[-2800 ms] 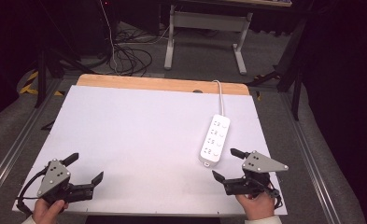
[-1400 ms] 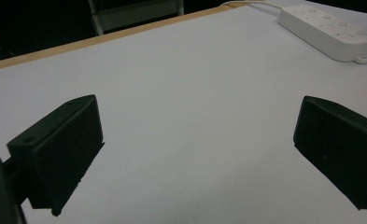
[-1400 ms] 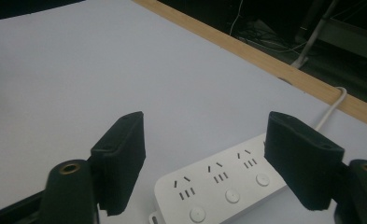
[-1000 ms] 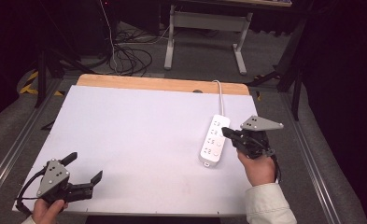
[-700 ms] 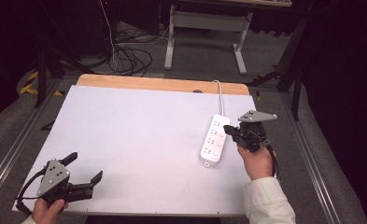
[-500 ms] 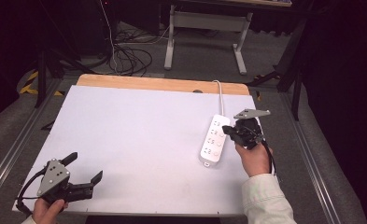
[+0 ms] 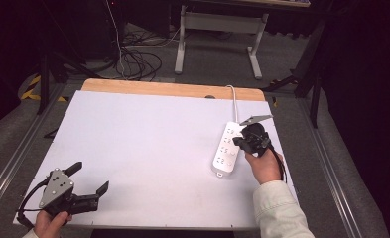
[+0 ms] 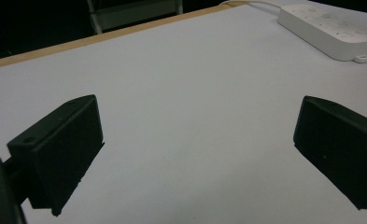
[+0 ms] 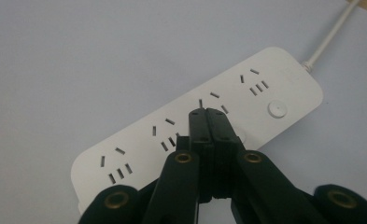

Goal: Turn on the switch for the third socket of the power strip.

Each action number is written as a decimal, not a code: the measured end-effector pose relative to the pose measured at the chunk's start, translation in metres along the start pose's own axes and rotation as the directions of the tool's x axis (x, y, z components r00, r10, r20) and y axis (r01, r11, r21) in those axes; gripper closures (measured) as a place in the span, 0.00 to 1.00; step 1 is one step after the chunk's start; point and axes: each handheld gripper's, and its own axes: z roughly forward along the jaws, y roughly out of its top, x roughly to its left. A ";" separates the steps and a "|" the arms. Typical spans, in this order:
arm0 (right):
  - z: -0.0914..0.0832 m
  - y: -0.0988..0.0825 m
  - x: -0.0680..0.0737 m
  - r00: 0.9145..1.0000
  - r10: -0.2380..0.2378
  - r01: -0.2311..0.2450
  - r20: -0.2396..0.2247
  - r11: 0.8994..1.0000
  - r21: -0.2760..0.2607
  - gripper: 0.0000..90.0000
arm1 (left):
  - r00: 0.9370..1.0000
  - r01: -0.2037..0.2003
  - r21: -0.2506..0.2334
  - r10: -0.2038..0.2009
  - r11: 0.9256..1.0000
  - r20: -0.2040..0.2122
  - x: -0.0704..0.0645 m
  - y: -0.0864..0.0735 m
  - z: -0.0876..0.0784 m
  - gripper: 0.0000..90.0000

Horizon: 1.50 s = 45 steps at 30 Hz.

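Since the earlier frames the right gripper (image 7: 244, 140) has travelled from the near right corner of the table (image 7: 148, 148) out to the power strip (image 7: 227, 148), while the left gripper (image 7: 86, 184) has stayed at the near left corner. That right gripper's jaws are now clenched together with nothing between them, their joined tips poised over the strip's top face; in the right gripper view the tips (image 9: 211, 116) sit beside one of the round switch buttons, partly covering it, and whether they already touch it cannot be told. The left gripper's jaws stand wide apart and empty, hovering low over bare tabletop.

The power strip lies flat at the right side of the table, running near to far, its white cord (image 7: 232, 101) leaving the far end toward the table's wooden far edge (image 7: 172, 89). Another round button (image 9: 277, 109) shows farther along the strip, beyond the tips.

The step looks like pressing a switch with the closed tips. To do it well, the tips should be centred on the button and driven straight down, not at a slant, since the strip is loose on a smooth surface and could slide or pivot. Nothing blocks the approach; the sockets beside the button are the main things to avoid snagging.
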 end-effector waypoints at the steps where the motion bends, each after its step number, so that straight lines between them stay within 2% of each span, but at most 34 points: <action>1: 0.001 0.000 0.000 1.000 -0.002 0.002 -0.002 1.000 0.005 1.00 | 1.000 0.000 0.000 0.000 1.000 0.000 0.000 0.000 0.000 0.02; 18: 0.017 -0.002 0.002 1.000 -0.017 0.019 -0.015 0.994 0.111 1.00 | 1.000 0.000 0.001 0.000 1.000 0.000 0.000 0.000 0.000 0.02; 27: 0.025 -0.003 0.005 0.999 -0.031 0.036 -0.036 0.985 0.167 1.00 | 1.000 0.000 0.001 0.000 1.000 0.002 0.000 0.000 0.000 0.02; 31: 0.027 -0.004 0.006 0.999 -0.034 0.039 -0.031 0.982 0.184 1.00 | 1.000 0.000 0.001 0.000 1.000 0.001 0.000 0.000 0.000 0.02; 45: 0.028 -0.008 0.009 0.999 -0.045 0.047 -0.011 0.985 0.165 1.00 | 1.000 -0.001 0.001 0.001 1.000 0.002 0.000 0.000 0.000 0.02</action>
